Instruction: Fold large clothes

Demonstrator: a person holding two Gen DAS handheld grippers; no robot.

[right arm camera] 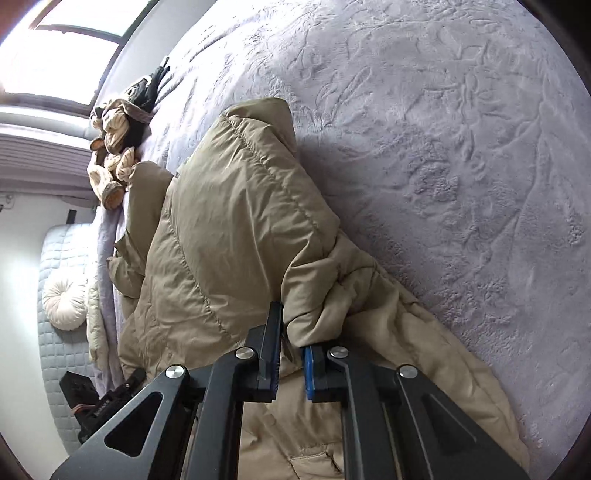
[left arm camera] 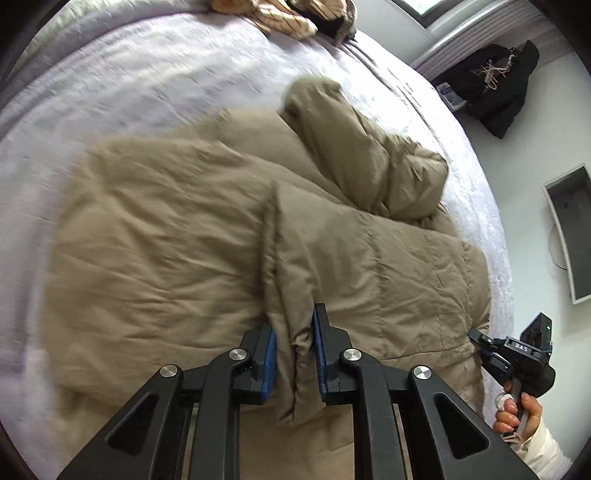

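Note:
A tan puffer jacket [left arm camera: 184, 229] lies spread on a lavender bedspread [left arm camera: 129, 85], with one sleeve [left arm camera: 354, 147] folded across its upper part. My left gripper [left arm camera: 293, 332] is shut on a raised fold of the jacket's edge, which sits pinched between the blue pads. In the right wrist view the jacket [right arm camera: 229, 221] bulges up in a thick fold, and my right gripper [right arm camera: 291, 336] is shut on a bunched piece of its fabric. The right gripper [left arm camera: 480, 339] also shows at the jacket's right edge, held by a hand [left arm camera: 517, 406]. The left gripper's body [right arm camera: 103, 402] appears at lower left.
A pile of beige striped clothes [left arm camera: 284, 18] with something dark lies at the bed's far end [right arm camera: 110, 147]. Black clothing [left arm camera: 495, 92] and a grey box [left arm camera: 569, 229] are on the floor beside the bed. A round white cushion [right arm camera: 64, 302] rests on a quilted seat.

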